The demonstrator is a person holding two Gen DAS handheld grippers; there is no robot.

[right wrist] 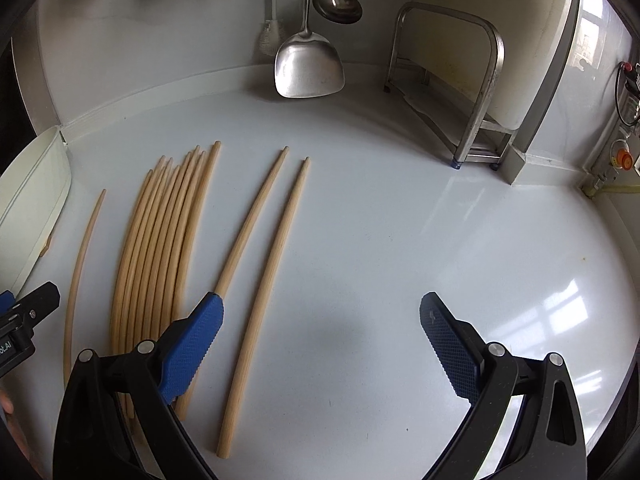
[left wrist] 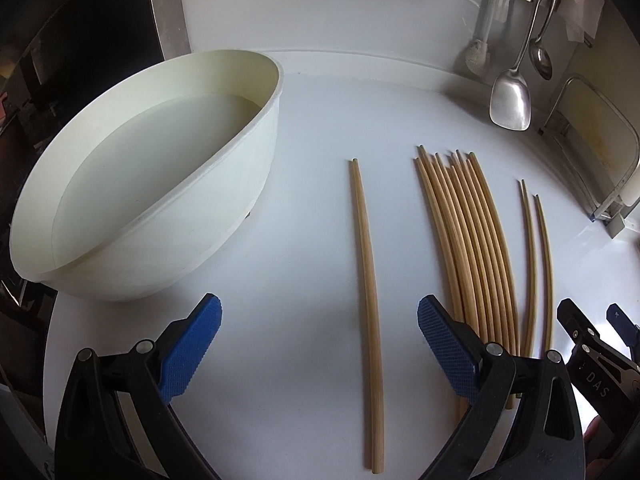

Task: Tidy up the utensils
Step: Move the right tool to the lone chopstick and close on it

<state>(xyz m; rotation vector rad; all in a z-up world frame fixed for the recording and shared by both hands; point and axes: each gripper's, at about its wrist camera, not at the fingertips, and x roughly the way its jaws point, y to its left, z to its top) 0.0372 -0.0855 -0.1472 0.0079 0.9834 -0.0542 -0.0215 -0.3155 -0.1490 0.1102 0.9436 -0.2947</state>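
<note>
Here, in the left wrist view, the left hand-held gripper (left wrist: 319, 322) hangs spread wide over a pair of chopsticks (left wrist: 367, 296) lying together on the white tabletop (left wrist: 304, 128), between a cream basin (left wrist: 168, 216) and a bundle of chopsticks (left wrist: 468, 240). In the right wrist view, the right hand-held gripper (right wrist: 321, 320) is spread too, holding nothing. Two separate chopsticks (right wrist: 262, 264) lie just right of the bundle; one apparently passes under the left blue pad (right wrist: 192, 348).
</note>
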